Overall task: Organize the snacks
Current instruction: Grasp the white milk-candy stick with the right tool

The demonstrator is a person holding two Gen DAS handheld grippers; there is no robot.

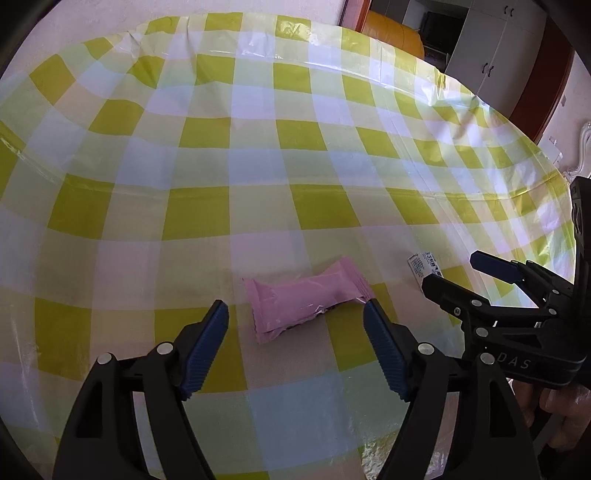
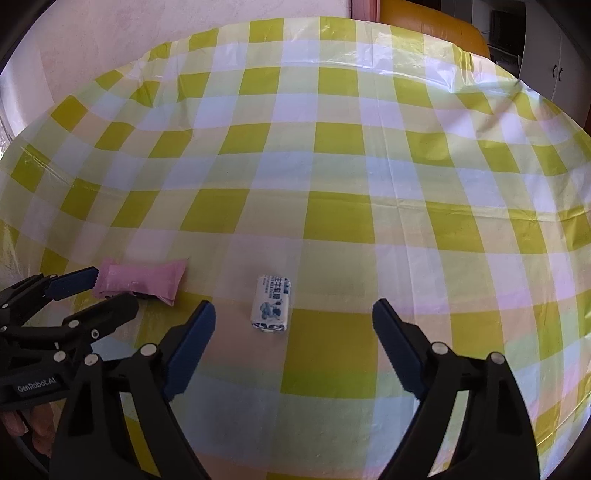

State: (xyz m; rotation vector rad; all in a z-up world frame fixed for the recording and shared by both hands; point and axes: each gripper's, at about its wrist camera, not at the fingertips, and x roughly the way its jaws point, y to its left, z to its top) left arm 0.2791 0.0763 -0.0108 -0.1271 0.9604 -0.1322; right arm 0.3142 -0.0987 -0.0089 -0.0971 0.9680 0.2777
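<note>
A pink snack packet (image 1: 303,295) lies flat on the checked tablecloth (image 1: 258,166), just in front of my left gripper (image 1: 295,308). That gripper is open, with its blue pads on either side of the packet's near end and not pressing it. To the right lies a small white snack with blue print (image 2: 272,306). My right gripper (image 2: 293,306) hovers open over it, both fingers well apart from it. In the right wrist view the pink packet (image 2: 144,278) shows at the left beside the left gripper (image 2: 114,288). The right gripper (image 1: 454,271) partly hides the white snack (image 1: 424,266).
The yellow-green checked plastic cloth (image 2: 332,166) covers the whole table and is creased along its far edge. An orange chair (image 1: 391,33) stands behind the far edge, with a grey cabinet (image 1: 495,44) beyond it. A person's hand (image 1: 561,406) holds the right gripper.
</note>
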